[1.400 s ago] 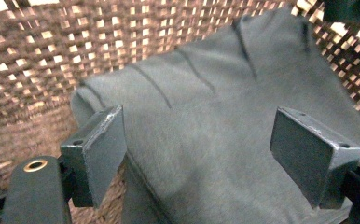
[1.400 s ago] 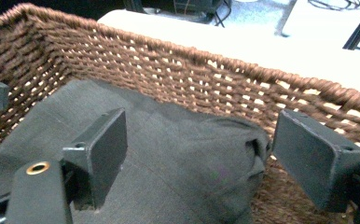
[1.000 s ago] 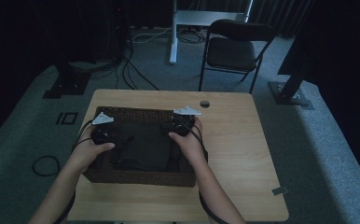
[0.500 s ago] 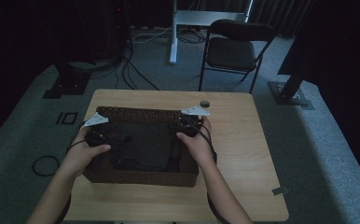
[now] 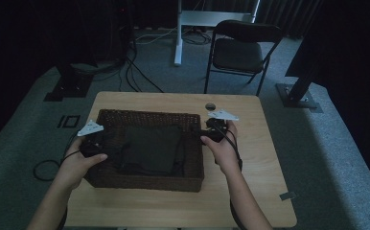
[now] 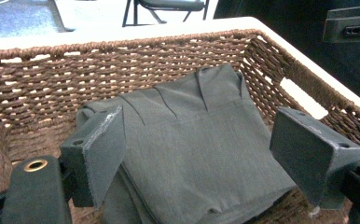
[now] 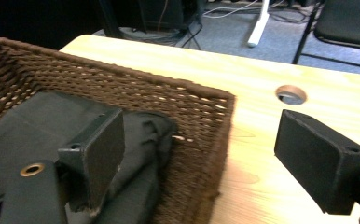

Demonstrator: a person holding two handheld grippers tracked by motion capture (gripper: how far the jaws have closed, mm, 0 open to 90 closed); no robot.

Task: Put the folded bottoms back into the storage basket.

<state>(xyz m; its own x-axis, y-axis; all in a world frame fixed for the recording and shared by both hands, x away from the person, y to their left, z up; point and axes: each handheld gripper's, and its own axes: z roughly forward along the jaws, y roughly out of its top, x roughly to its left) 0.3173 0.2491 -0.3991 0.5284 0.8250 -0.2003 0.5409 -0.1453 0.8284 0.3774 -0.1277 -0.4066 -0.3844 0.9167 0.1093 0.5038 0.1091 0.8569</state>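
i see both claws wide open and holding nothing: left gripper (image 6: 201, 163) above the cloth (image 6: 192, 140) in basket (image 5: 192, 143), right gripper (image 7: 215, 158) over its rim.

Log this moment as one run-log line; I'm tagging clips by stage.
stage: hands apart at basket | left gripper: open, empty | right gripper: open, empty | folded dark cloth: in wicker basket

Dim room, grey carpet floor (image 5: 327, 143); black folding chair (image 5: 240, 52) beyond wooden table (image 5: 264, 191); floor cables (image 5: 140, 76).

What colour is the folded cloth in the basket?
Dark grey cloth; clearest in the left gripper view.
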